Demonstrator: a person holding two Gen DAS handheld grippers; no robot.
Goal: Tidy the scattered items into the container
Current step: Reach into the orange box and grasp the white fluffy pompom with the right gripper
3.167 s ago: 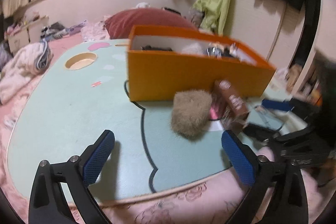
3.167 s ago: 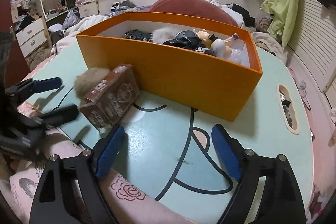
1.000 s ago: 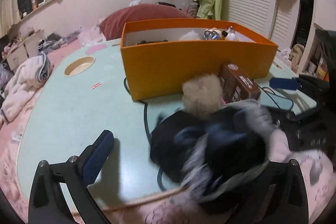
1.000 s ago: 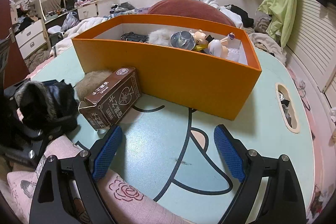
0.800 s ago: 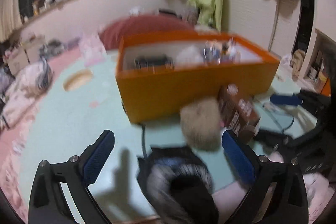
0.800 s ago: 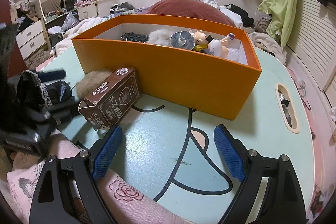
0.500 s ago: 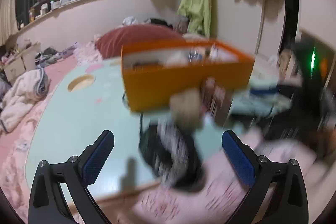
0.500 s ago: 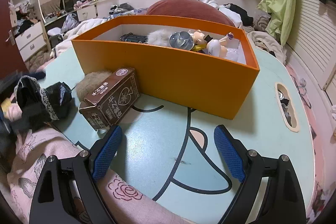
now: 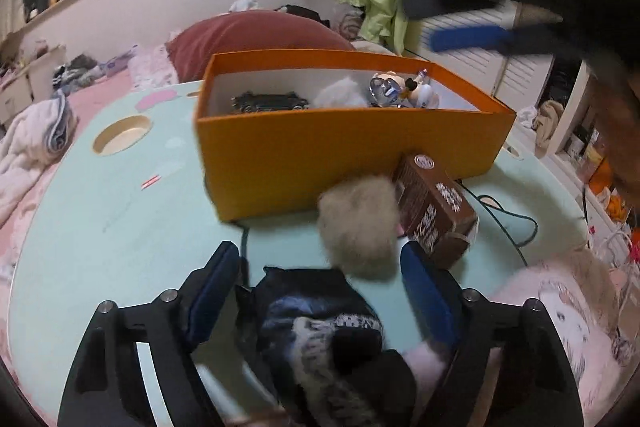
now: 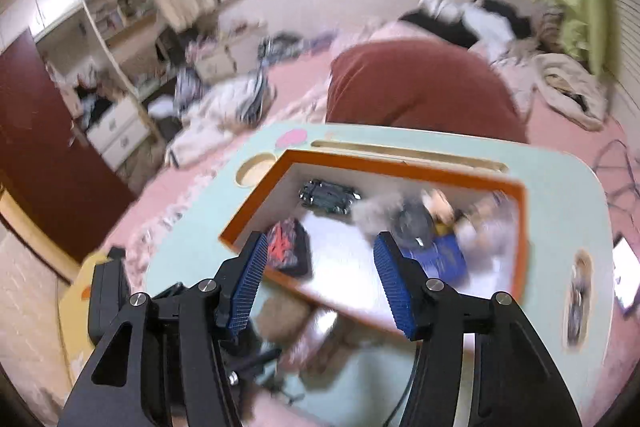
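A black cloth piece with white lace trim (image 9: 312, 311) lies at the mint table's near edge, between the fingers of my left gripper (image 9: 320, 289). Its jaws are closing, and the pads stand close beside the cloth without visibly pressing it. Just beyond sit a beige fluffy ball (image 9: 356, 223) and a brown carton (image 9: 436, 211), both against the orange box (image 9: 340, 155). My right gripper (image 10: 320, 281) hangs high over the box (image 10: 516, 195) and looks down into it. Its jaws are closing on nothing. It also shows blurred at the top right as the right gripper (image 9: 464, 23).
The box holds a black toy car (image 10: 326, 197), a red-and-black item (image 10: 286, 247), a blue item (image 10: 440, 255) and small figures (image 9: 404, 89). The table (image 9: 100, 211) has a round cup hole (image 9: 120, 139). A red cushion (image 9: 256, 35) and pink bedding surround it.
The left gripper's jaws have narrowed around the black cloth. The right gripper has risen from the table's near edge to above the box, tilted down, and its jaws have narrowed.
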